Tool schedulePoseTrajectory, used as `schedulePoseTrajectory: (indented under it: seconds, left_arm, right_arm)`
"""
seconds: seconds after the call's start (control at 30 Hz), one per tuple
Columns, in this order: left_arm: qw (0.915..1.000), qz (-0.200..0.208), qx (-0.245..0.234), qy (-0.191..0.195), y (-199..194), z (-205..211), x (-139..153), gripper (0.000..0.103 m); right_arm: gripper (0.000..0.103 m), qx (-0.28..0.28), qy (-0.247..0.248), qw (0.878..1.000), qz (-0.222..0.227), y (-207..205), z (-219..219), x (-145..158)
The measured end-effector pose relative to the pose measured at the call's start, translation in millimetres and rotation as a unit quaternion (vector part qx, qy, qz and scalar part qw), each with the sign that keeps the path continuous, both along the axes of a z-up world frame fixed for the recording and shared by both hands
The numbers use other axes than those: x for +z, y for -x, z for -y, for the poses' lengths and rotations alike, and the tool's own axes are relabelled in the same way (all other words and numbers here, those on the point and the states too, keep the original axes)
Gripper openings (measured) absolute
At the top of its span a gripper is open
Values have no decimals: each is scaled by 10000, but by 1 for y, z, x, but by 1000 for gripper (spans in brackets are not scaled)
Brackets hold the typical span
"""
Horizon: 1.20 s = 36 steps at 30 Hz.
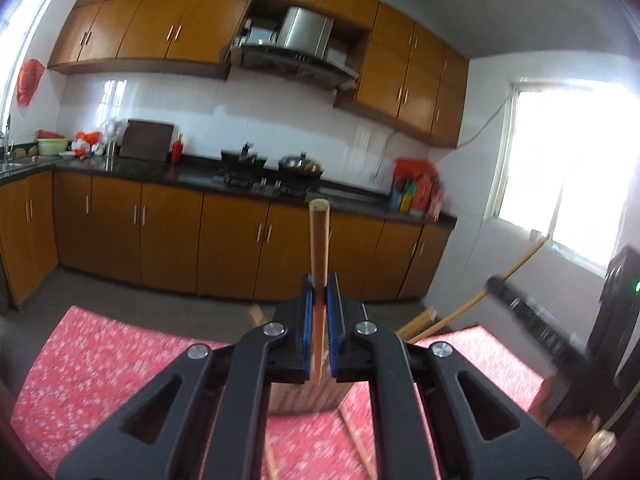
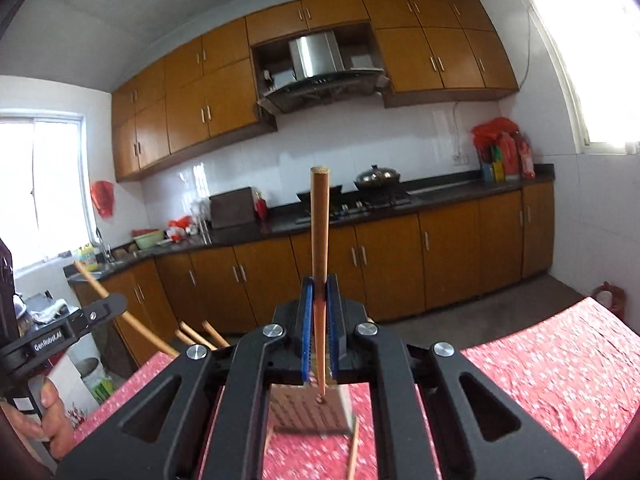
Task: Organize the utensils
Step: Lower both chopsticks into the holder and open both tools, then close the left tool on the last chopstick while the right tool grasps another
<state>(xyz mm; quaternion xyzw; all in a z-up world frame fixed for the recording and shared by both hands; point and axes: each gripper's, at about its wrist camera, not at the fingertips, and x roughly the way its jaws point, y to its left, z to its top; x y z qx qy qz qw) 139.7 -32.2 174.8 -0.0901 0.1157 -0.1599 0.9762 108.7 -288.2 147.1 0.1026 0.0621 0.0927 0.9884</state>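
Note:
My left gripper is shut on a wooden chopstick that stands nearly upright between the blue pads, thick end up. In the same way, my right gripper is shut on a second wooden chopstick. Both are lifted above a table with a red flowered cloth. Under each gripper stands a slatted wooden holder, blurred and partly hidden by the jaws. Loose chopsticks lie on the cloth beside it. The other gripper shows at the right of the left wrist view and at the left of the right wrist view.
Behind the table runs a kitchen counter with a stove, pots, a cutting board and red bags. Orange cabinets hang above and stand below. A hand grips the left tool's handle. A red stool stands by the table's far right corner.

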Motion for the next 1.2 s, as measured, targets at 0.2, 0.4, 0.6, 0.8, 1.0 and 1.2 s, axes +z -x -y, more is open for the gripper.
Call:
schedulePoseTrajectory:
  seconds: [0.2, 0.4, 0.6, 0.8, 1.0, 1.2]
  left_arm:
    - [9988, 374, 288, -128, -17, 27, 11, 7]
    - [9979, 69, 436, -469, -48, 39, -16, 7]
    - [9984, -366, 342, -266, -67, 25, -36, 9]
    - [9992, -110, 395, -20, -41, -5, -31, 19]
    - [9974, -96, 712, 97, -12, -39, -43, 20]
    - [9873, -1116, 1061, -390, -14, -64, -117, 21]
  right_arm:
    - [7, -1, -104, 9999, -82, -25, -1, -7]
    - [7, 41, 37, 9988, -491, -49, -7, -30]
    - [21, 155, 85, 9976, -673, -44, -10, -39]
    - [43, -167, -92, 9988, -454, -16, 14, -36]
    - [43, -564, -107, 9920, -1125, -6, 39, -74]
    - [40, -230, 128, 9578, -2863, -32, 33, -171]
